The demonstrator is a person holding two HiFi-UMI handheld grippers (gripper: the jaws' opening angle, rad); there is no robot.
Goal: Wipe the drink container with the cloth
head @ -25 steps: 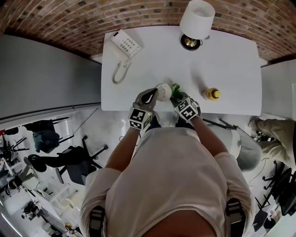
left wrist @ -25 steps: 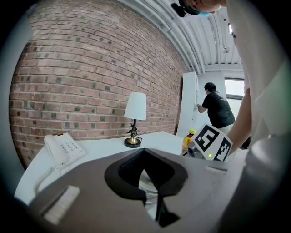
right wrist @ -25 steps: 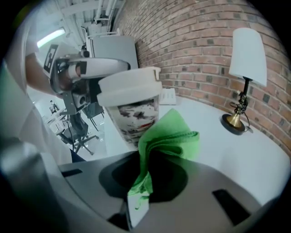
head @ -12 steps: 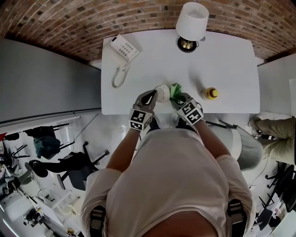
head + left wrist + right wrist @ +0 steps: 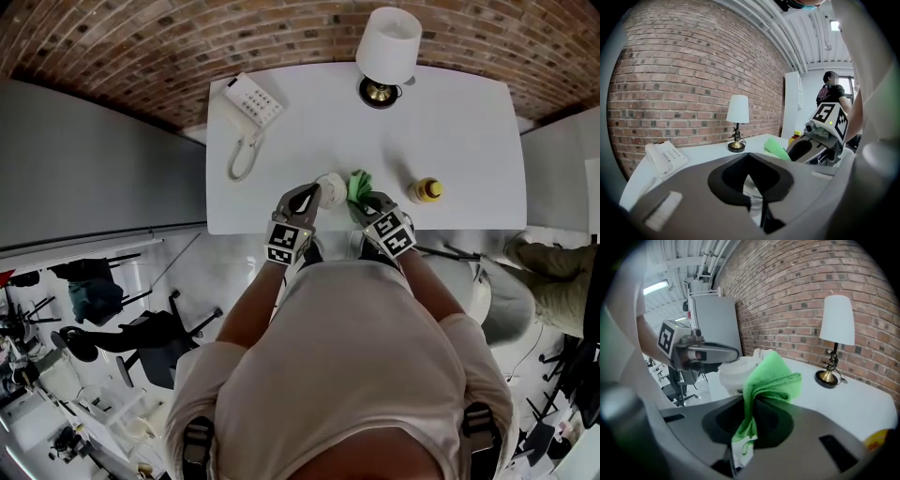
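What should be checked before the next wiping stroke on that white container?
1. Cloth clamped in the right gripper: ok.
2. Drink container held by the left gripper: ok, its jaws are closed on it.
3. Cloth pressed against the container: cannot tell; they overlap in the right gripper view and sit side by side in the head view.
4. Container over the table, inside its near edge: ok.
5. Yellow bottle apart from the right gripper: ok.
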